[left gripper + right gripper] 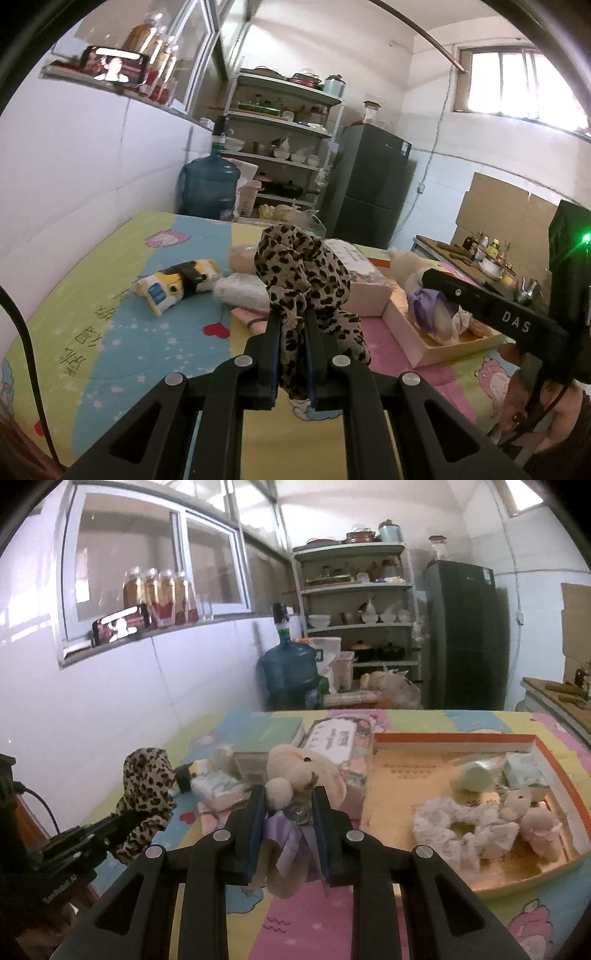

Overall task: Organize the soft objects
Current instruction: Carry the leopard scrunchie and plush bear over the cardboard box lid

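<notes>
My left gripper [291, 317] is shut on a leopard-print cloth [301, 269], held up above the colourful table cover [110, 332]. The same cloth [147, 786] shows at the left of the right wrist view, hanging from the left gripper. My right gripper [290, 794] is shut on a cream plush toy [303, 768] with a purple ribbon, lifted just left of the orange-rimmed tray [454, 738]. In that tray lie a white scrunchie [461, 830], a small plush rabbit [528, 812] and a green round item [474, 775].
A yellow-and-white pouch [177, 286], a white soft pack [240, 291] and a patterned box [340, 738] lie on the table. Behind stand a blue water jug [208, 184], a shelf rack [284, 147] and a dark fridge [373, 184]. A side counter with bottles [487, 254] is at right.
</notes>
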`<state>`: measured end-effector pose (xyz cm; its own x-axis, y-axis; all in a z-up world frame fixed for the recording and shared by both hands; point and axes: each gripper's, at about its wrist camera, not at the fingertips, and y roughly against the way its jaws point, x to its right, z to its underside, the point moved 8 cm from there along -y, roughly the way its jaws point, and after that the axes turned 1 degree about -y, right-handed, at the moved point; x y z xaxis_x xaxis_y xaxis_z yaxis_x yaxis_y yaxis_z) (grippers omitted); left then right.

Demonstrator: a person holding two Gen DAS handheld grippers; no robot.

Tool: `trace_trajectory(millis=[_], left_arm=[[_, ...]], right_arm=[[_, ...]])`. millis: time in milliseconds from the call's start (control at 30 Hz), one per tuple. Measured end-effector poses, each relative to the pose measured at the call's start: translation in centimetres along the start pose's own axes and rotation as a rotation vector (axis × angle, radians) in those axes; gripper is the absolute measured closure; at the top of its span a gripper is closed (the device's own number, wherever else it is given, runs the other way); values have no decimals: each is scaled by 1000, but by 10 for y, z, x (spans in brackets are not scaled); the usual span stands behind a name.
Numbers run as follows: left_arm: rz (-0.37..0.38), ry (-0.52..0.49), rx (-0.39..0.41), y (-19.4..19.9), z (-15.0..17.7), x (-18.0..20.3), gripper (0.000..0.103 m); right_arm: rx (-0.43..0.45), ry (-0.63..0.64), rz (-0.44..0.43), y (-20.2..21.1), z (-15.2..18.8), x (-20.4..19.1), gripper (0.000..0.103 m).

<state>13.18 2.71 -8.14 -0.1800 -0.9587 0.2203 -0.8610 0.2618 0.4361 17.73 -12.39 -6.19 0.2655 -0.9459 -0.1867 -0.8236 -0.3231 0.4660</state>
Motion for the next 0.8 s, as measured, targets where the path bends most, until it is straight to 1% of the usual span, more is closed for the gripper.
trace_trajectory(millis=[400,800], left_arm=[[55,-68,-18,-16,-6,47,91],[146,-121,-26,-42,-17,105,91]], right_arm=[[61,-63,57,30,-7,50,77],[113,-143,146,59,-12,117,77]])
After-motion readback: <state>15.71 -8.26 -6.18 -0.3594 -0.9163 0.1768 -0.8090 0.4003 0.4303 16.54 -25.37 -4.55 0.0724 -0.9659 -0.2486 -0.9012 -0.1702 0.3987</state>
